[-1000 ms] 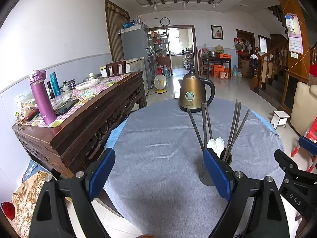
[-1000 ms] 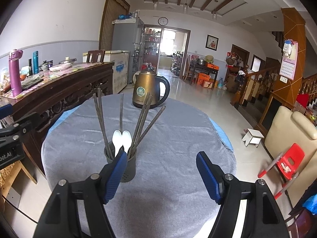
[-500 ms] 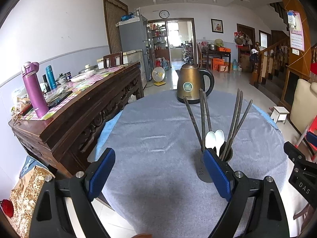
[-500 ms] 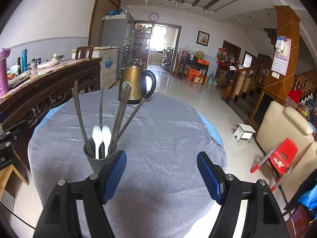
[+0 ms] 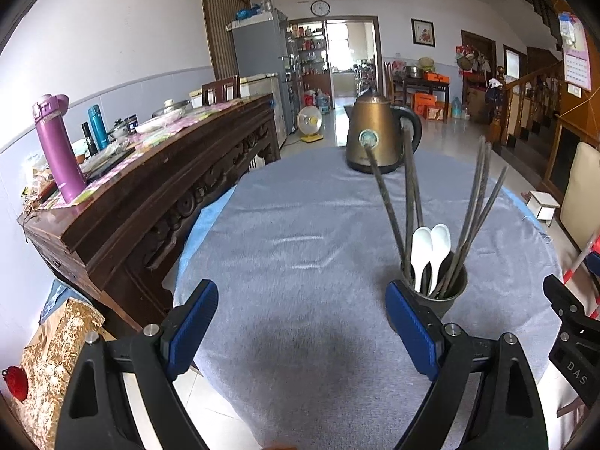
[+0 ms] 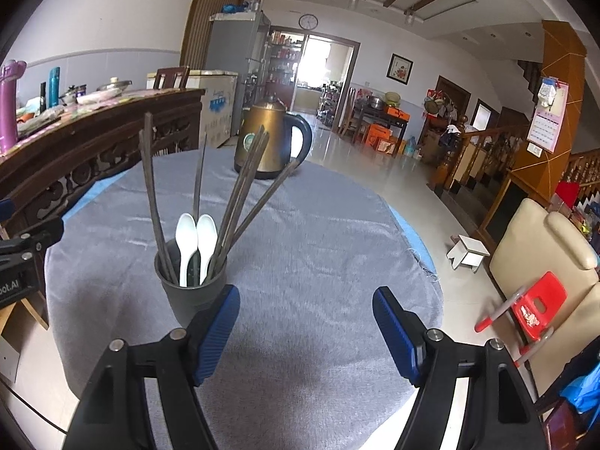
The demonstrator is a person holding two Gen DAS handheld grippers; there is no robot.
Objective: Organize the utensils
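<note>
Right wrist, dark cup (image 6: 191, 292), chopsticks (image 6: 240, 195), white spoons (image 6: 197, 240)

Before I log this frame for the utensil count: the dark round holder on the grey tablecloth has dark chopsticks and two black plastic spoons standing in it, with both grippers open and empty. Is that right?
Not quite: the two spoons are white, not black, as the right wrist view shows. The rest holds: the dark round holder stands on the grey tablecloth with dark chopsticks in it, and the left gripper and right gripper are both open and empty.
</note>
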